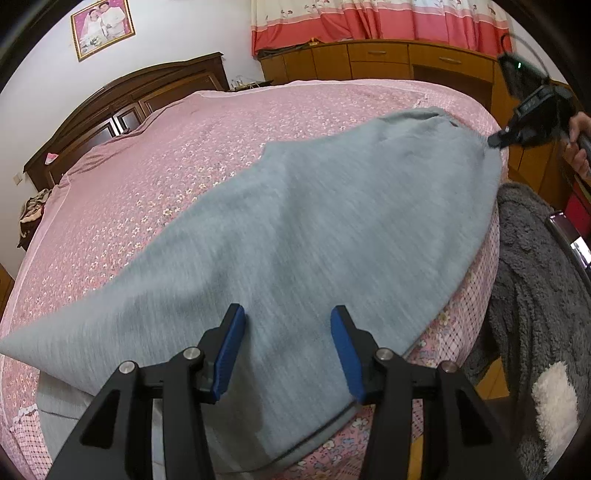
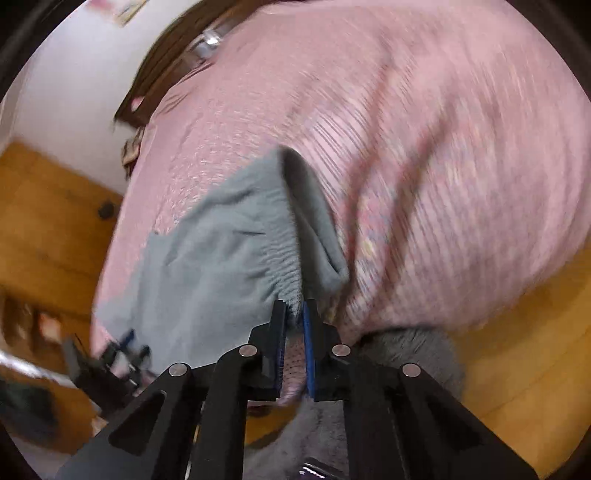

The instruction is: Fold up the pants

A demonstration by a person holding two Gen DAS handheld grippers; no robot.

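Grey pants [image 1: 295,221] lie spread along the near edge of a pink flowered bed [image 1: 166,155]. My left gripper [image 1: 288,317] hovers just over the leg end, open, its blue pads [image 1: 231,350] apart with cloth beneath them and nothing pinched. In the right wrist view my right gripper [image 2: 294,308] is shut on the gathered elastic waistband [image 2: 288,266] of the pants [image 2: 207,258], lifting that corner off the bed [image 2: 406,147]. The left wrist view shows the right gripper [image 1: 495,142] at the far right, pulling the waist corner taut, with a hand [image 1: 580,140] behind it.
A dark grey fleece garment [image 1: 535,295] with a white patch sits at the bed's right edge. A wooden headboard [image 1: 122,96] stands at the left, wooden cabinets [image 1: 369,59] and a red curtain [image 1: 369,22] behind. Wooden floor [image 2: 517,350] shows below the bed.
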